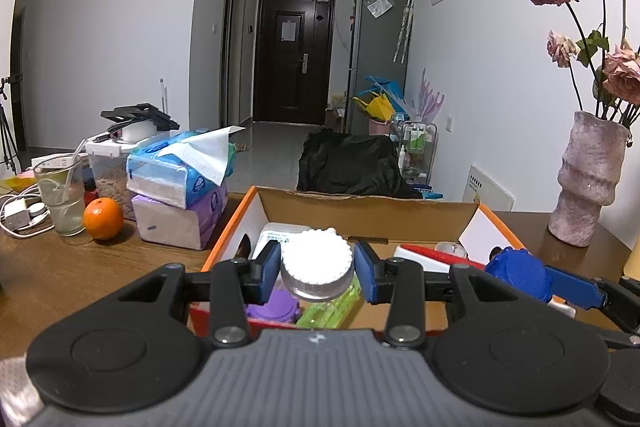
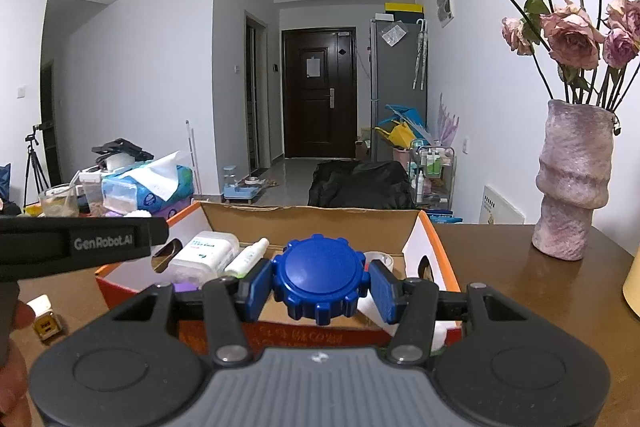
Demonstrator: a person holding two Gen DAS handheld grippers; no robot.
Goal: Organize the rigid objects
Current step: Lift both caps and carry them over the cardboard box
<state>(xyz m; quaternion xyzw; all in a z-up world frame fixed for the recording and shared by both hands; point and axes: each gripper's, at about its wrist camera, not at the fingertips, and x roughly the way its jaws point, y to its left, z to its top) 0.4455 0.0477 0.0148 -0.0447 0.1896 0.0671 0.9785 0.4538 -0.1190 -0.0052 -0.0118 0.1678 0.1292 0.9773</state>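
Observation:
My left gripper (image 1: 317,273) is shut on a white ribbed lid (image 1: 317,269) of a clear jar, held over the near part of an orange-edged cardboard box (image 1: 360,213). Under it in the box lie a purple item (image 1: 272,309) and a green clear item (image 1: 330,307). My right gripper (image 2: 320,285) is shut on a blue ribbed cap (image 2: 320,277), held above the near edge of the same box (image 2: 312,223). In the left wrist view that blue cap (image 1: 516,273) shows at the right. A white container (image 2: 204,255) and a small white bottle (image 2: 248,255) lie in the box.
Tissue packs (image 1: 180,183), an orange (image 1: 103,219), a glass (image 1: 60,199) and a charger stand left of the box on the wooden table (image 1: 80,267). A pink vase (image 2: 572,183) with dried roses stands at the right. A small yellow item (image 2: 46,323) lies near left.

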